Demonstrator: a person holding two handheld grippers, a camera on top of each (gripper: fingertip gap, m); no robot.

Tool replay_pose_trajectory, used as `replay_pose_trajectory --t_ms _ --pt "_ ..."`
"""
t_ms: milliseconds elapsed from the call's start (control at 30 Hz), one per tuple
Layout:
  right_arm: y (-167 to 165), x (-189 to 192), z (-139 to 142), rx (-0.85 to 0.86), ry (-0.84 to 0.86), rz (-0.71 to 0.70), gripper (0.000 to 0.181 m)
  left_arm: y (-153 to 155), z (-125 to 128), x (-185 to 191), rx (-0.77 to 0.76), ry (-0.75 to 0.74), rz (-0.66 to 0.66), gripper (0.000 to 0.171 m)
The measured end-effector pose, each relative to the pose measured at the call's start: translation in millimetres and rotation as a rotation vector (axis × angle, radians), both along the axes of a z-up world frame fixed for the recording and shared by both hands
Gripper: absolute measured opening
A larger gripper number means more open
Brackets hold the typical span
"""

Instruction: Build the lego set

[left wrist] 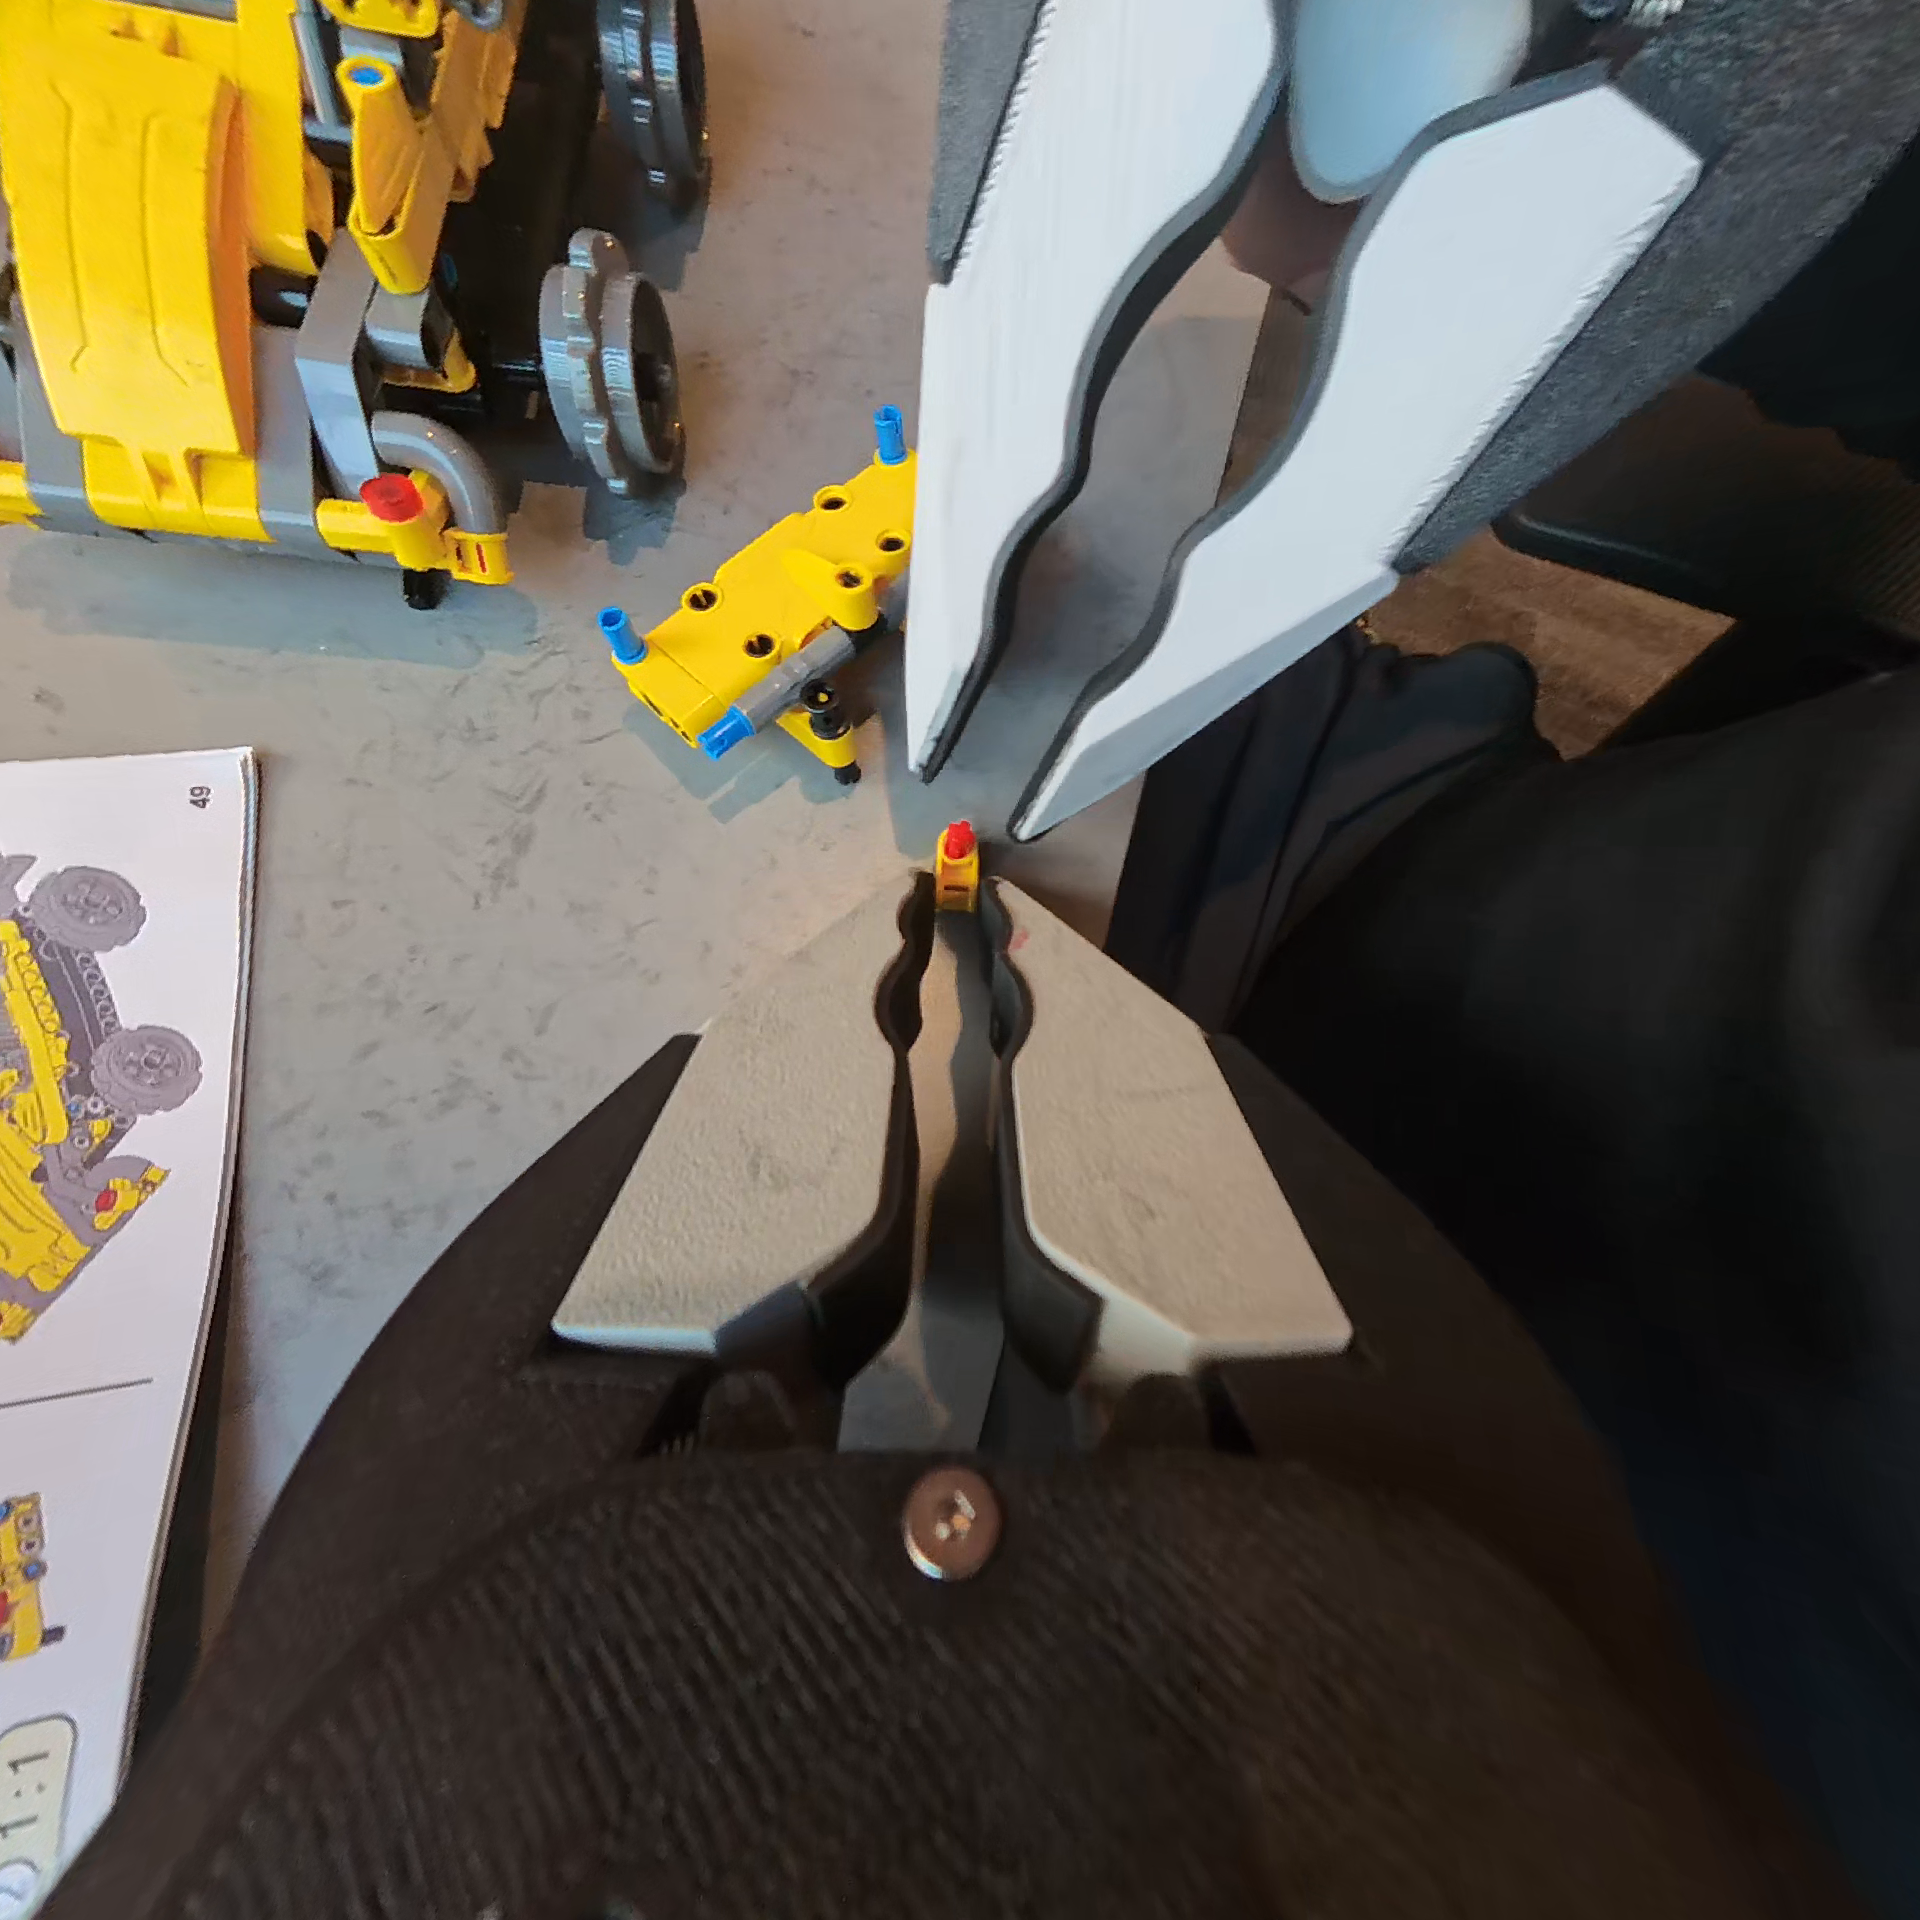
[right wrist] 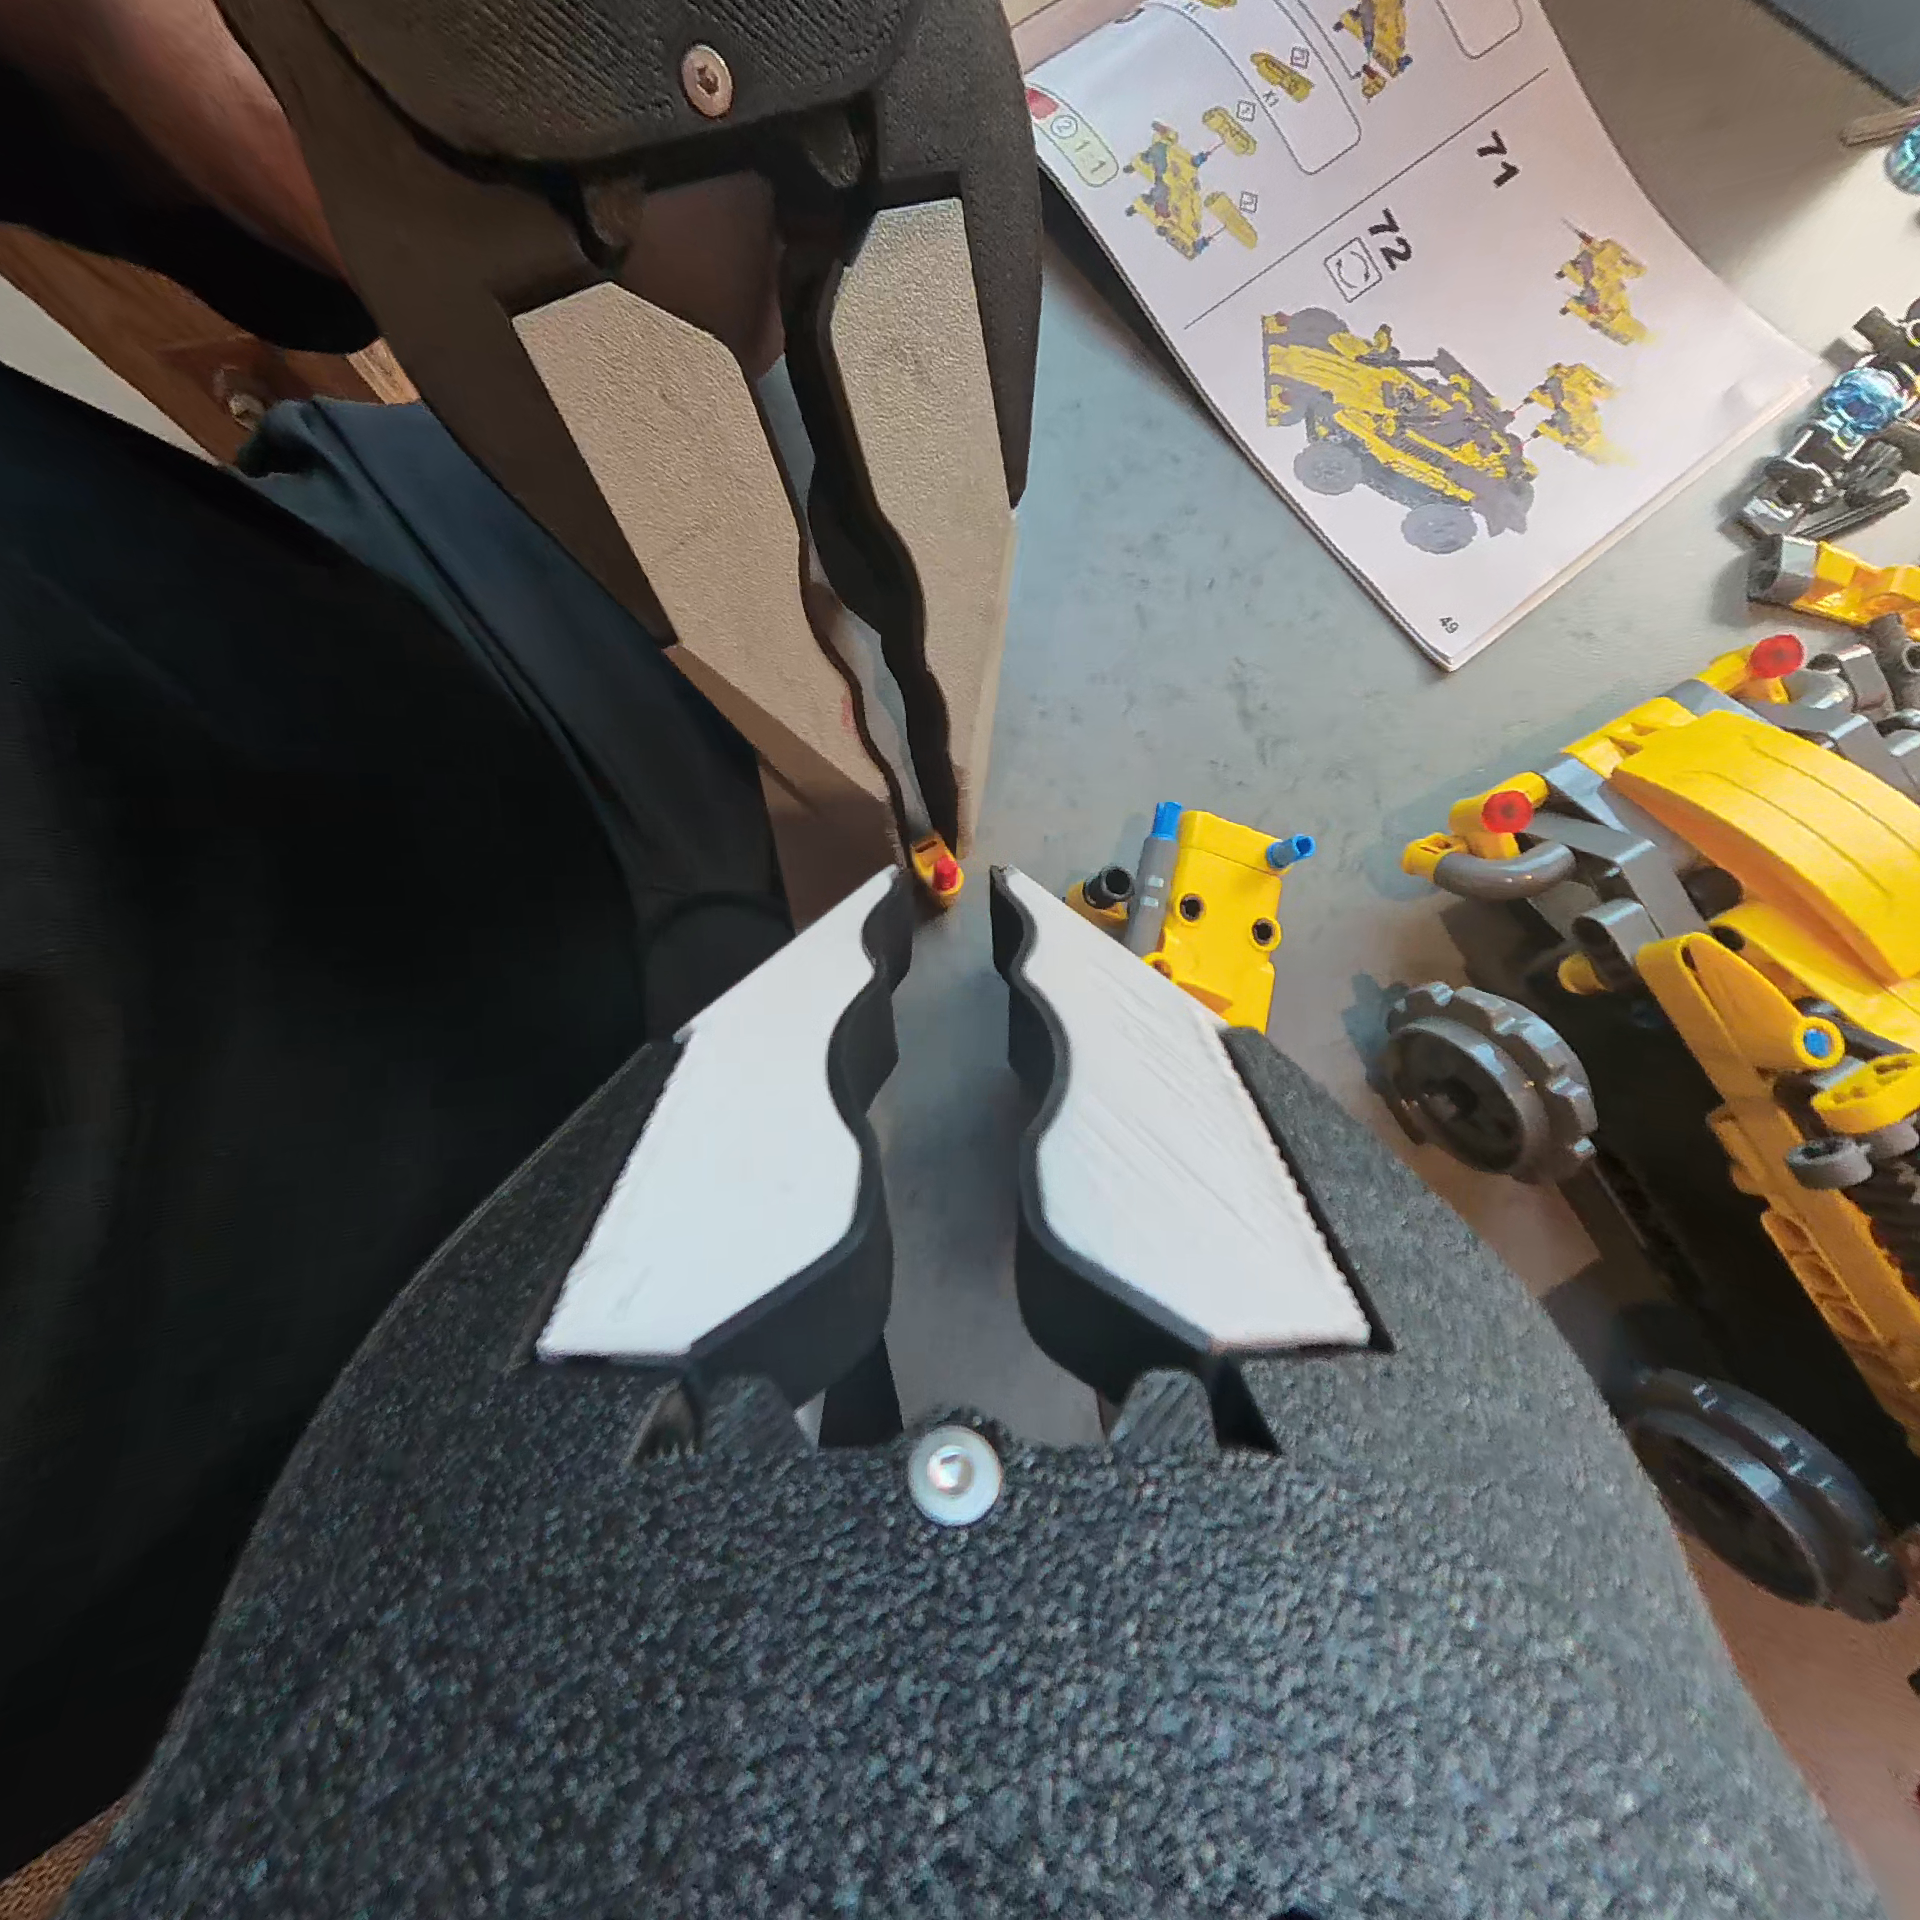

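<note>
Left wrist view: the left claw (left wrist: pixel 958 896) is nearly closed, pinching a tiny yellow piece (left wrist: pixel 957 873) with a red pin at its very tips. The right claw (left wrist: pixel 971 805) hangs just ahead, slightly parted and empty. A yellow block (left wrist: pixel 774 613) lies ahead-left, the model (left wrist: pixel 208 291) beyond, the booklet (left wrist: pixel 114 1091) left.

Right wrist view: the right claw (right wrist: pixel 943 883) stands a little open, the piece (right wrist: pixel 935 871) just at its tips. So shallow a grip could let it slip or twist out onto the table (right wrist: pixel 1195 675).

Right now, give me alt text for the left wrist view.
The left gripper pinches a small yellow piece with a red pin at its fingertips, facing the open right gripper. Beyond lie a yellow block subassembly, a yellow toy vehicle and an instruction booklet.
</note>
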State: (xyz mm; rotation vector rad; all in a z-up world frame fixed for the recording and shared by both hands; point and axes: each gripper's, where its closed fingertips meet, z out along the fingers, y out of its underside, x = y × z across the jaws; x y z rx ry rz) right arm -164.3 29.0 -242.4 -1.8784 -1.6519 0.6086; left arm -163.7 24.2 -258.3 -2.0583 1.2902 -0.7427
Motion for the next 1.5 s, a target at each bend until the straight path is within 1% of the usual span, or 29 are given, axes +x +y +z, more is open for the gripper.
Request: replay_pose_trajectory --t_ms 300,567,800,933,1100,1133,1233,1367,1500 --pt "-2.7 -3.2 -2.0 0.007 0.006 0.003 0.019 -2.4 -0.3 -1.8 0.025 0.033 -0.055 0.004" --pt "-2.2 -3.3 -5.6 0.006 -0.006 -0.003 0.019 -2.9 -0.6 2.2 0.033 0.033 -0.077 0.004" --pt "-2.5 -7.0 -6.2 0.003 0.007 0.0 0.018 -2.0 -0.6 -1.4 0.026 0.032 -0.092 0.004" --pt "-1.9 -6.7 -10.0 0.015 -0.017 0.007 0.019 -2.3 -0.4 -2.9 0.011 0.026 -0.105 0.004" --pt "-2.6 -5.5 -12.2 0.02 -0.03 0.021 0.018 -2.4 -0.7 -3.5 0.029 0.034 -0.131 0.004" --pt "-2.0 -4.9 -13.4 0.025 -0.038 0.023 0.018 -2.5 -0.7 -3.8 0.033 0.036 -0.137 0.004" --pt "-2.4 -5.4 -15.6 0.029 -0.057 0.04 0.008 -1.2 -0.8 -3.9 0.032 0.036 -0.139 0.004" --pt "-1.5 -5.8 -16.5 0.046 -0.096 0.06 0.007 0.1 -0.8 -4.0 0.02 0.035 -0.149 0.004" --pt "-3.2 -6.0 -17.5 -0.015 -0.132 0.065 0.007 -0.2 -0.8 -4.2 -0.027 0.019 -0.177 0.004"
